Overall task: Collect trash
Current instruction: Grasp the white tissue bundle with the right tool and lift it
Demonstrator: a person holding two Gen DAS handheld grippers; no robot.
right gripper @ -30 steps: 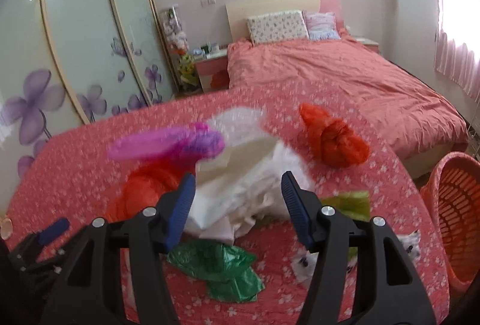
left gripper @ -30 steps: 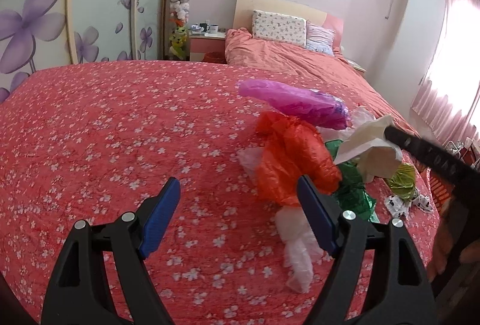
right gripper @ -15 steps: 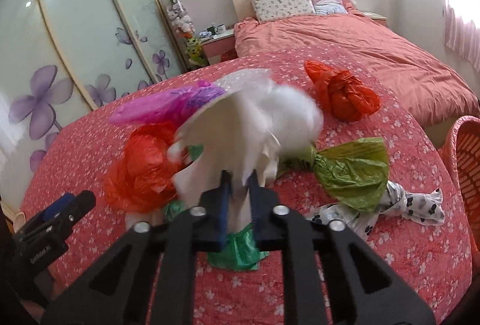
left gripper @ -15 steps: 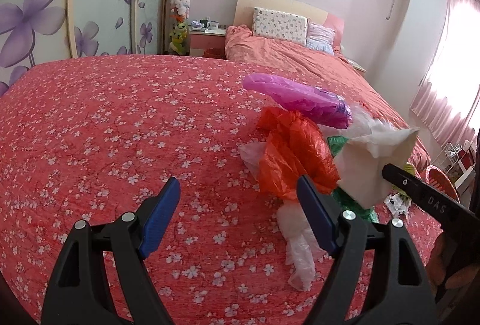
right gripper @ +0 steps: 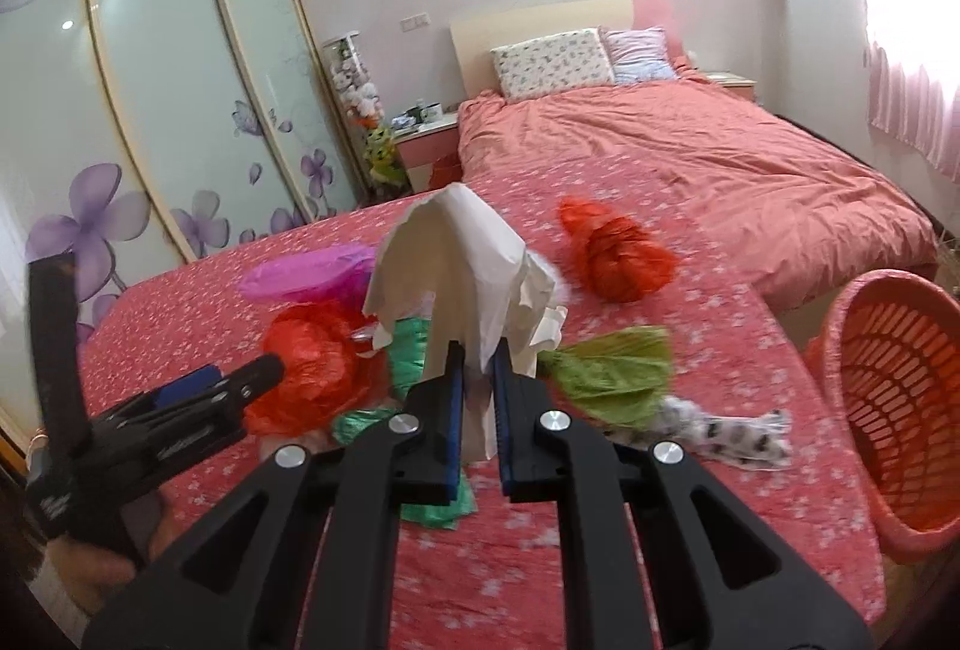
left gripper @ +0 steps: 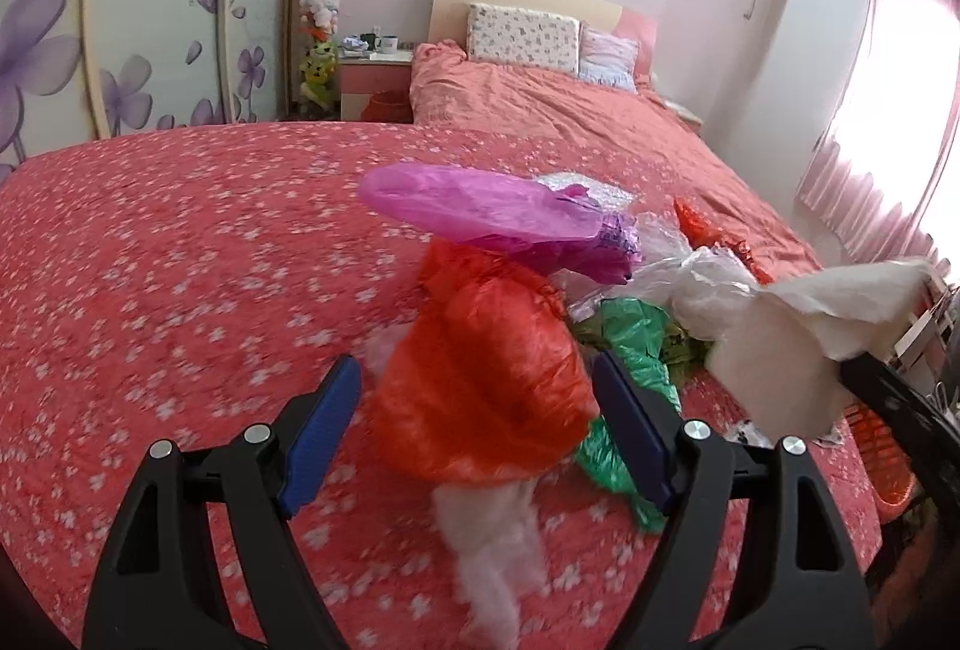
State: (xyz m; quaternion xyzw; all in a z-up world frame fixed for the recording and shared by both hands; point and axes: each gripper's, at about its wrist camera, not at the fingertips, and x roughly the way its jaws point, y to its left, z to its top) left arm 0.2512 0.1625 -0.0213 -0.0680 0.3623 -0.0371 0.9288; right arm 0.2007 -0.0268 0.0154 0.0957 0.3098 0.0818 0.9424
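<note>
In the left wrist view, the left gripper (left gripper: 474,434) has its two blue-padded jaws spread wide on either side of an orange-red plastic bag (left gripper: 486,380), and neither pad visibly presses the bag. A pale pink scrap (left gripper: 498,548) hangs below that bag. One purple bag (left gripper: 504,218) lies just behind it on the flowered red bedspread (left gripper: 180,254), one green bag (left gripper: 636,350) shows to the right, and a clear plastic wrapper (left gripper: 702,278) lies beyond the green one. At the right edge a white crumpled paper (left gripper: 804,338) is held up off the bedspread, with a black finger of the other tool beneath it. In the right wrist view, the right gripper (right gripper: 478,416) is clamped on that white paper, its two jaws nearly together with the sheet pinched between them and fanning upward. Here two orange-red bags can be counted, one near the left tool and a second orange-red bag (right gripper: 618,254) farther back. One olive-green bag (right gripper: 612,374), one black-and-white spotted rag (right gripper: 720,434) and one orange basket (right gripper: 888,398) sit to the right, the basket beside the bed's edge.
</note>
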